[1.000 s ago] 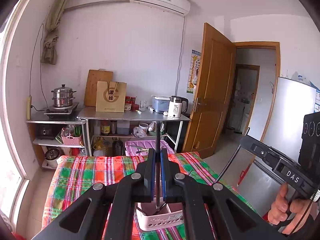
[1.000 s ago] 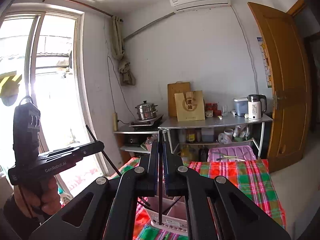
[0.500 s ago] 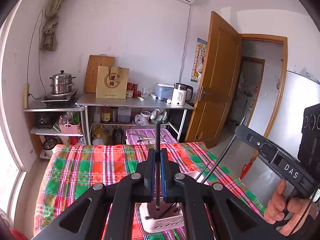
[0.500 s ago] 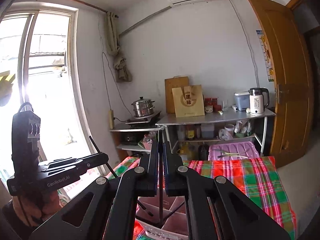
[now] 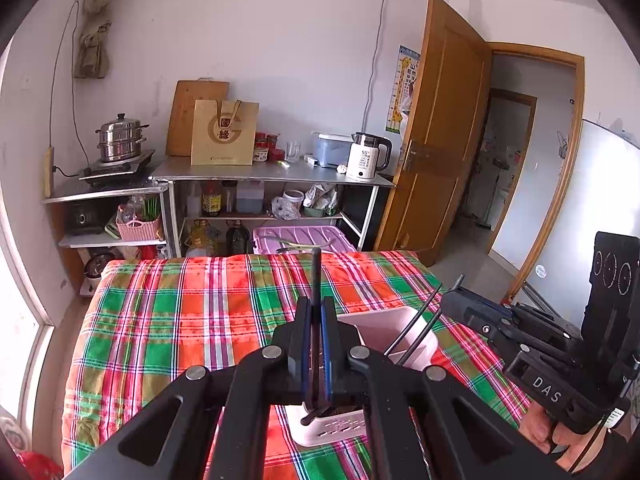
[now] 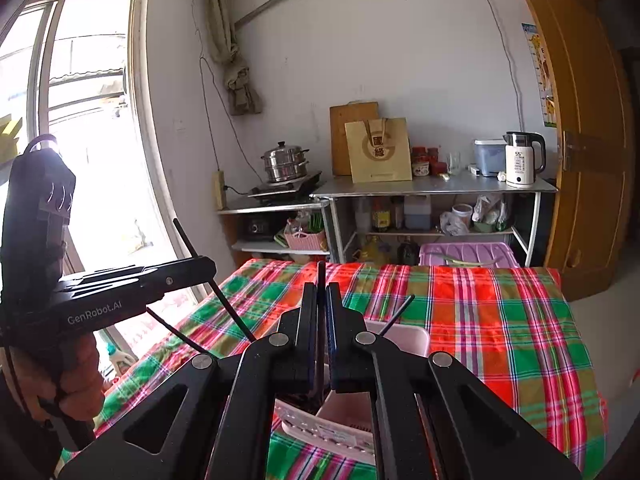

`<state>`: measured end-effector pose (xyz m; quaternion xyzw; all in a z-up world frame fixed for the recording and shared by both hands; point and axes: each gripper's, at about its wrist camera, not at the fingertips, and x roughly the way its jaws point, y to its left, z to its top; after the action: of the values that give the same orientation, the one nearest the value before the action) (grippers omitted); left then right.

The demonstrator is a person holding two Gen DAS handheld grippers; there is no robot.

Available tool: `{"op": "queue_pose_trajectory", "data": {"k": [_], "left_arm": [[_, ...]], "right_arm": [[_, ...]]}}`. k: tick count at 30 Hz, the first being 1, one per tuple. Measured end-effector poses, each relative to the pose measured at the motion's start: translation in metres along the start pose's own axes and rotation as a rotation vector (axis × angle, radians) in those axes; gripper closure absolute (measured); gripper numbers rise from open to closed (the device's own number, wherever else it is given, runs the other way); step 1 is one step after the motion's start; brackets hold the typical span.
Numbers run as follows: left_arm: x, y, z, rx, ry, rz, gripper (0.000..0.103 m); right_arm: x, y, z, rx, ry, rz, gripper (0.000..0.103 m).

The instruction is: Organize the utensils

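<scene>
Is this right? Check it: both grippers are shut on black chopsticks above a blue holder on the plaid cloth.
Wrong on one point: the holder is pale pink, not blue, as the left wrist view shows. The rest stands: the left gripper and right gripper are each shut on a black chopstick over the plaid cloth.

My left gripper (image 5: 316,320) sits low and near in its own view, both black arms converging toward the middle, the blue-lined jaws drawn almost together with only a thin dark rod (image 5: 316,280) pinched upright between them. My right gripper (image 6: 320,312) is posed the same way, jaws nearly closed on its own thin rod (image 6: 321,280). In the left view my right hand (image 5: 552,432) wraps the handle at the near right edge. In the right view my left hand (image 6: 68,384) grips its handle at the near left.
</scene>
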<state>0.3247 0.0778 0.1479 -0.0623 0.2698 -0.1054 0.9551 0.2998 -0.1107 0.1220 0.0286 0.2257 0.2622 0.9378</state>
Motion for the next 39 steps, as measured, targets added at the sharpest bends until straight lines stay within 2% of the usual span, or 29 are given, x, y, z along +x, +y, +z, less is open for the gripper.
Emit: {"op": "queue_pose_trajectory", "data": {"k": [6,8,11,13,16,19,22,24,28,29,33,36,39], "left_arm": [[0.007,0.006,-0.008,-0.015,0.030,0.006,0.098],[0.005,0.007,-0.009,-0.015,0.029,0.013,0.098],[-0.002,0.007,-0.008,-0.022,0.015,0.014,0.089],[-0.010,0.007,-0.007,-0.031,0.001,0.012,0.081],[-0.027,0.007,-0.009,-0.044,-0.025,0.014,0.076],[-0.049,0.006,-0.013,-0.046,-0.059,0.027,0.074],[-0.074,0.001,-0.022,-0.041,-0.097,0.036,0.072],[-0.092,-0.003,-0.031,-0.036,-0.120,0.030,0.069],[-0.120,-0.009,-0.056,-0.058,-0.147,-0.012,0.052],[-0.124,-0.011,-0.064,-0.059,-0.147,-0.019,0.052],[-0.131,-0.020,-0.095,-0.060,-0.110,-0.020,0.050],[-0.127,-0.023,-0.119,-0.092,-0.056,-0.031,0.044],[-0.125,-0.028,-0.143,-0.098,-0.025,-0.049,0.044]], "right_arm": [[0.000,-0.004,-0.004,0.016,0.025,-0.004,0.099],[-0.001,-0.004,-0.005,0.011,0.034,-0.013,0.096],[-0.007,-0.004,-0.003,0.002,0.025,-0.009,0.089],[-0.013,-0.004,-0.002,-0.001,0.014,-0.009,0.089],[-0.028,-0.004,-0.001,-0.002,-0.011,-0.008,0.088],[-0.049,-0.003,-0.002,-0.007,-0.043,-0.009,0.086],[-0.073,0.000,-0.009,-0.024,-0.077,-0.022,0.079],[-0.089,0.002,-0.016,-0.037,-0.092,-0.024,0.079],[-0.113,-0.001,-0.032,-0.036,-0.087,-0.034,0.078],[-0.118,-0.002,-0.038,-0.030,-0.082,-0.028,0.078],[-0.131,-0.010,-0.060,-0.009,-0.051,-0.040,0.078],[-0.136,-0.016,-0.076,0.016,-0.021,-0.037,0.078],[-0.142,-0.019,-0.092,0.035,0.006,-0.038,0.078]]}}
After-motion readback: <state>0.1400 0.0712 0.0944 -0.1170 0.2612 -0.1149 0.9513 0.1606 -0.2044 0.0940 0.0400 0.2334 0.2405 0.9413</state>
